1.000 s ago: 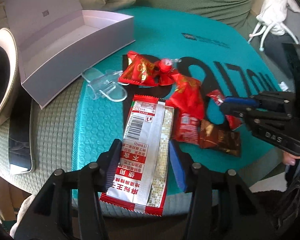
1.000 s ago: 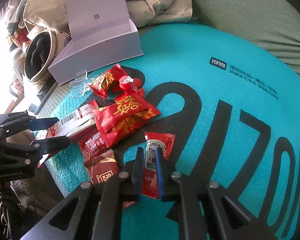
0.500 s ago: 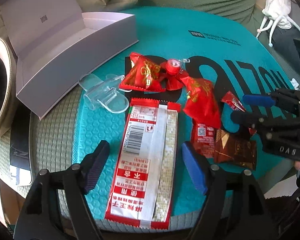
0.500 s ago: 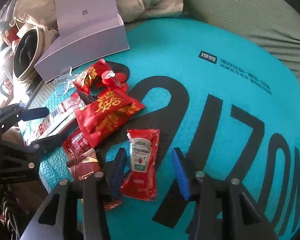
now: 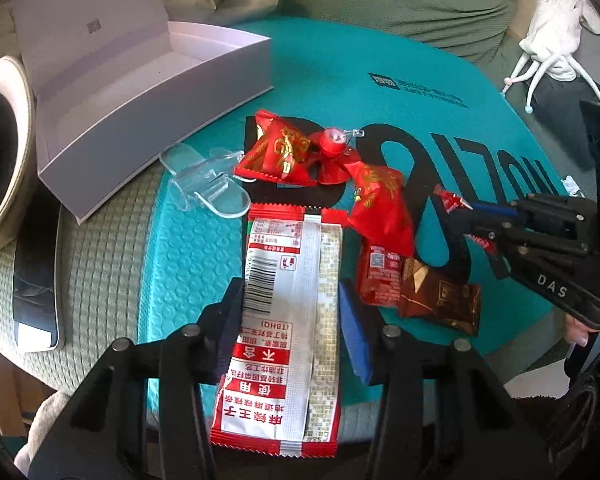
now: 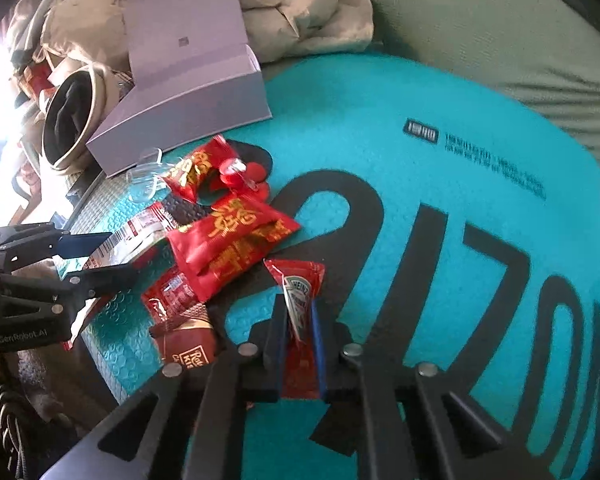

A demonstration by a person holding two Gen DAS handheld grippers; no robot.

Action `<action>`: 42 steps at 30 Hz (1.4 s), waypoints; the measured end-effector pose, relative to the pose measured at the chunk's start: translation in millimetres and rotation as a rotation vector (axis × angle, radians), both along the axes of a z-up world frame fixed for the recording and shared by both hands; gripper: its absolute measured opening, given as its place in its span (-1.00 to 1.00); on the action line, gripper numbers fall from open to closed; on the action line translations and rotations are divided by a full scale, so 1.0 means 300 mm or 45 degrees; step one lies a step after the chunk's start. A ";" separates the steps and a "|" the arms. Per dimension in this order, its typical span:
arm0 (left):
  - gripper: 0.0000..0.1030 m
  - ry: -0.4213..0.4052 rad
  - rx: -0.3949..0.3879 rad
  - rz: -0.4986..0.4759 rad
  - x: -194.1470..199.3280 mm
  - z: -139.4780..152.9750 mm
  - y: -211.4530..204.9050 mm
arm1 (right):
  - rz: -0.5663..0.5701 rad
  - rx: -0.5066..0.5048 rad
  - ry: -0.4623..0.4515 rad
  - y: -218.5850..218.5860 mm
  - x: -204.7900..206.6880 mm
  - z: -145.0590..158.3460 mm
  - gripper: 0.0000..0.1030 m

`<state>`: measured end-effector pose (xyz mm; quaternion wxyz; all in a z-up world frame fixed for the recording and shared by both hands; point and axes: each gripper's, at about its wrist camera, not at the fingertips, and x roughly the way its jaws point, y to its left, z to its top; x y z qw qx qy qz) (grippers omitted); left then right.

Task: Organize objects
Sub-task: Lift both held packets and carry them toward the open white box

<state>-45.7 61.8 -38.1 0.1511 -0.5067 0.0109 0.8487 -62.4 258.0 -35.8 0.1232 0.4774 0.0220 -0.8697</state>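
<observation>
my right tongs (image 6: 298,336) are pinched narrow on a ketchup sachet (image 6: 300,304), which stands on edge between the two fingers, its top end sticking out ahead of the tips over the teal mat (image 6: 380,112). in the left view those same tongs (image 5: 466,216) come in from the right with the red tip of the sachet (image 5: 452,200) poking out.

my left tongs (image 5: 290,312) are partly closed around a long red and silver snack packet (image 5: 288,312); the fingers sit against its two long edges, but i cannot tell whether they actually squeeze it. the packet lies flat on the mat, its near end hanging past the mat's edge.

just right of it lie a small red packet (image 5: 380,276) and a brown wrapped sweet (image 5: 440,300), touching each other. beyond them sit two red candy bags with gold print (image 5: 280,152) (image 5: 382,204), with a small red suction cup (image 5: 334,156) between them. a clear plastic clip (image 5: 208,184) lies left of the bags, near an open white box (image 5: 148,72) at the mat's far left corner.
</observation>
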 end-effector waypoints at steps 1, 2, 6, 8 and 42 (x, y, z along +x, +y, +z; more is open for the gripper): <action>-0.14 0.003 0.007 0.010 0.003 0.006 -0.004 | 0.007 -0.005 0.003 -0.006 -0.001 0.008 -0.80; -0.14 0.005 0.009 0.016 0.005 0.011 -0.009 | 0.016 -0.015 0.006 -0.010 0.001 0.019 -0.80; -0.14 0.027 -0.011 0.059 0.018 0.046 -0.039 | 0.058 -0.008 0.035 -0.039 0.012 0.059 -0.80; -0.14 0.040 -0.015 0.082 0.032 0.061 -0.059 | 0.084 -0.023 0.039 -0.058 0.015 0.076 -0.80; -0.13 0.113 -0.061 0.477 0.432 0.178 -0.218 | 0.571 -0.096 0.084 -0.352 0.260 0.176 -0.80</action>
